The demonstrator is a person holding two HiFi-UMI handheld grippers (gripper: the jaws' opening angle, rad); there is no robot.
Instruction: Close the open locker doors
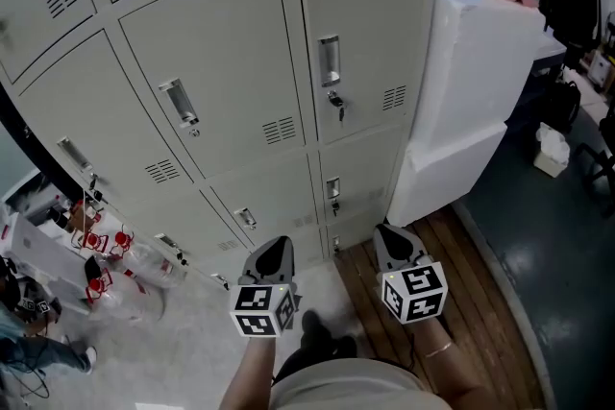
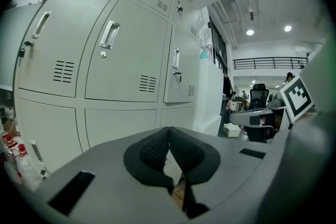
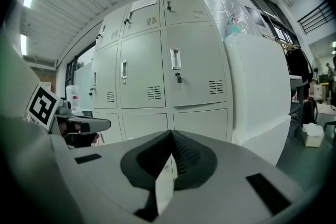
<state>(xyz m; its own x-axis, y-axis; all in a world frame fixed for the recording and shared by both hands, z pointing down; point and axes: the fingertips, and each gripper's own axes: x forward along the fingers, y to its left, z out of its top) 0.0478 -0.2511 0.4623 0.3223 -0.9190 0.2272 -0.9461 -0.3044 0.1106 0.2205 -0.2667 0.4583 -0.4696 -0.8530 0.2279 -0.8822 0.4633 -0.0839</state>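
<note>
Lockers closed, left tongs, right tongs together

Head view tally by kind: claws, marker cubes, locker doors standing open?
claws: 2, left claw and right claw
marker cubes: 2, one on the left, one on the right
locker doors standing open: 0, all in view are shut
total: 4
</note>
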